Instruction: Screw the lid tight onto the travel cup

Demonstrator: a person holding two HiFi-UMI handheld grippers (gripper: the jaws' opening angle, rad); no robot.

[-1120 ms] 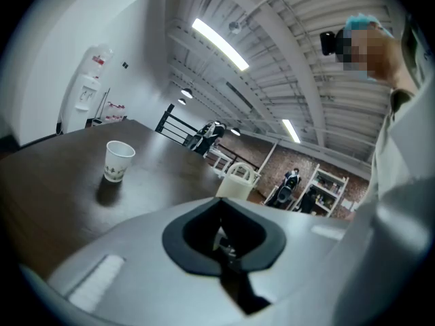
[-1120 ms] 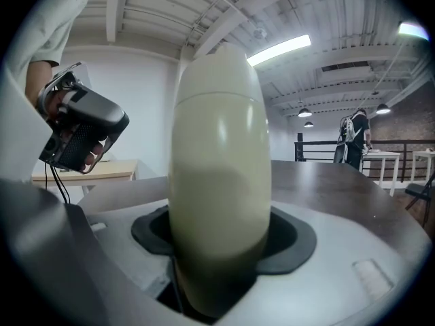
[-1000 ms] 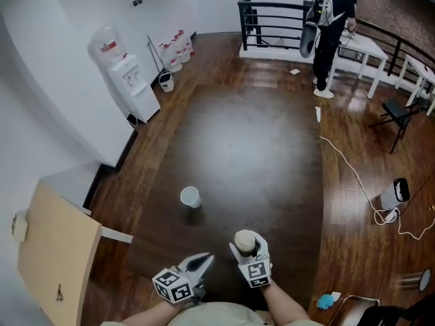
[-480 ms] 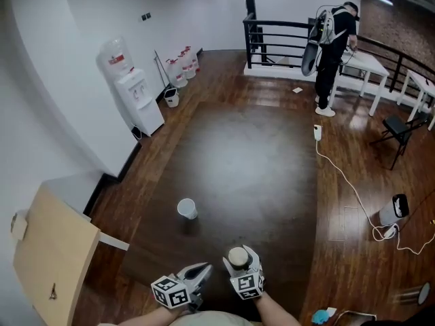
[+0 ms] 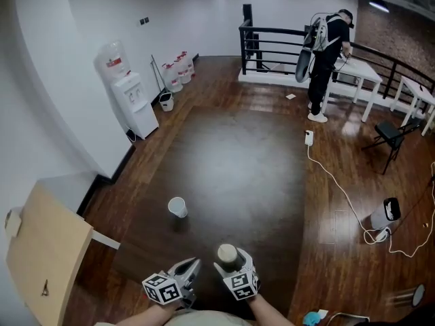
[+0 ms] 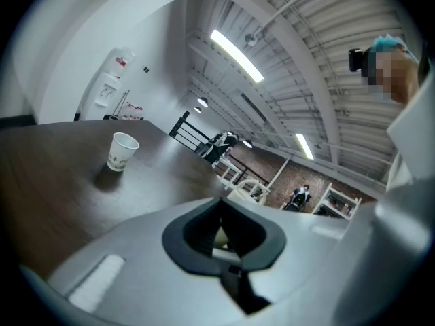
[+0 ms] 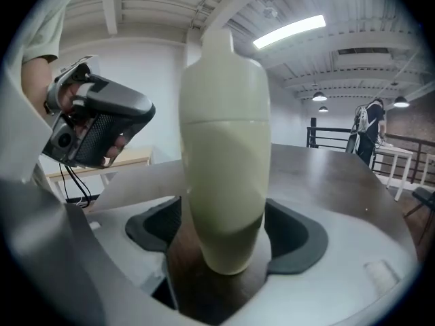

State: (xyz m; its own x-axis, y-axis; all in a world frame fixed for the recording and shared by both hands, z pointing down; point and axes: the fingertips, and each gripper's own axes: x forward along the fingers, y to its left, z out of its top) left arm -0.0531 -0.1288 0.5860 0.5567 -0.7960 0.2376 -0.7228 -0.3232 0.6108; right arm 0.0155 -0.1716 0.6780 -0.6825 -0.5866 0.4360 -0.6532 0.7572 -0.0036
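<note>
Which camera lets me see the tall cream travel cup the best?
The right gripper view: the travel cup fills the middle, seen close from base to top. The head view shows it small and from above, mostly just its top. The left gripper view misses it and shows only a paper cup.

A dark table (image 5: 238, 161) bears a paper cup (image 5: 177, 207) and the travel cup (image 5: 227, 255).

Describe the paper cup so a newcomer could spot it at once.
Start at the dark table filling the room's middle. On its near left part stands the paper cup, alone. It is white, short and open-topped, whereas the travel cup nearer the person is cream, taller and lidded.
</note>
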